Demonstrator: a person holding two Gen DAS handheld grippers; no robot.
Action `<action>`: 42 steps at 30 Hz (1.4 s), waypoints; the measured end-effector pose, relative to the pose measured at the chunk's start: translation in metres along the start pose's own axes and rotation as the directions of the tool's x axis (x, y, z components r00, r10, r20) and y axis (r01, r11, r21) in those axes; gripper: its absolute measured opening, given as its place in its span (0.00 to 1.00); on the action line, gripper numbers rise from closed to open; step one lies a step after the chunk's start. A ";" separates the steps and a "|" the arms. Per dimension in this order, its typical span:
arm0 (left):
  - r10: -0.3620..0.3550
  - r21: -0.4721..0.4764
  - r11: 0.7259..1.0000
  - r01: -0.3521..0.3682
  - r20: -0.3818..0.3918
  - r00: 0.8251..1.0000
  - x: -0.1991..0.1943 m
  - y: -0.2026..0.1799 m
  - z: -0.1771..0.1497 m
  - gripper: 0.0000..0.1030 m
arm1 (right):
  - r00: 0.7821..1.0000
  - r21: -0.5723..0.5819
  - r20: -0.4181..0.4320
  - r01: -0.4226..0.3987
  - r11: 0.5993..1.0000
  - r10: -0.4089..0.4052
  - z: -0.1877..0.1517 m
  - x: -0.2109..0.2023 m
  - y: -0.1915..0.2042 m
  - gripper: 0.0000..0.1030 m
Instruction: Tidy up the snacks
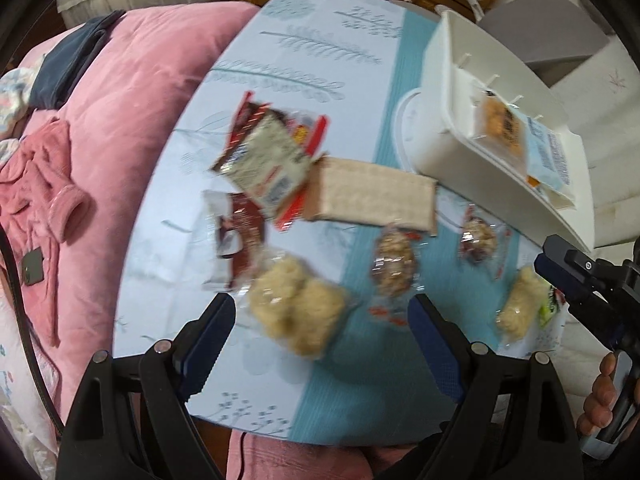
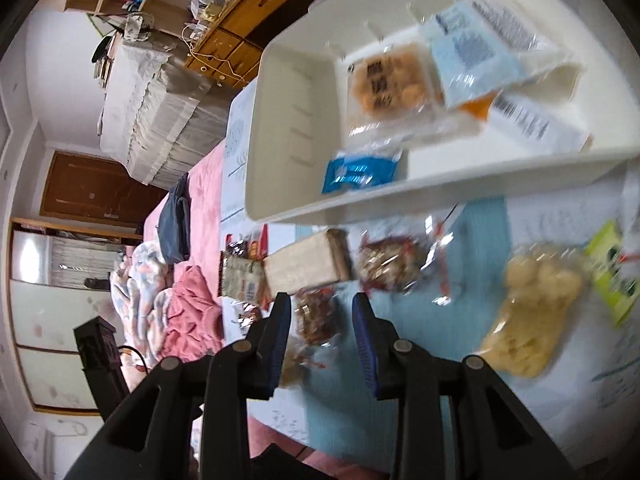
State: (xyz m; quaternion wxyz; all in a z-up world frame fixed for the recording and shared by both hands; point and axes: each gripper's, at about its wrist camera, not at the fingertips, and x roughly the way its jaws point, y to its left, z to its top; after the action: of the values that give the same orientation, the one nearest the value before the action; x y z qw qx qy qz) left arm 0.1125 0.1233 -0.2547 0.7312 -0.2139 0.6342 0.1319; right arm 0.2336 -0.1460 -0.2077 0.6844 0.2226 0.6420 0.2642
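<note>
Your left gripper [image 1: 322, 314] is wide open and holds nothing, above a pale puffed snack bag [image 1: 298, 312] on the table [image 1: 320, 40]. Your right gripper [image 2: 322, 314] is half open, also with nothing in it. Other snacks lie near the white bin [image 2: 288, 120], which already holds several packets.

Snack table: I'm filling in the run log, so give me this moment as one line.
left tool: open, empty | right tool: open, empty | bin: some packets | table: snacks loose
</note>
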 end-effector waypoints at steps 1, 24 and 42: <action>0.000 -0.004 1.000 0.000 -0.003 1.000 0.000 0.005 0.001 0.85 | 1.000 0.007 -0.006 -0.003 1.000 0.003 -0.002 0.004 0.002 0.31; -0.078 0.033 0.996 0.085 -0.175 0.982 0.027 0.092 0.039 0.85 | 0.978 0.024 -0.013 0.208 0.978 -0.208 -0.053 0.080 0.054 0.31; -0.019 0.148 0.986 0.080 -0.375 0.927 0.084 0.070 0.081 0.63 | 0.893 -0.057 -0.004 0.448 0.892 -0.449 -0.069 0.123 0.075 0.33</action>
State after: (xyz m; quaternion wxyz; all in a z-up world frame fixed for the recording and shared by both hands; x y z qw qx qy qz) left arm 0.1645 0.2168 -0.3395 0.6155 -0.1912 0.7644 0.0188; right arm 0.1634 -0.0116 -0.2581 0.7272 0.0474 0.6744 0.1186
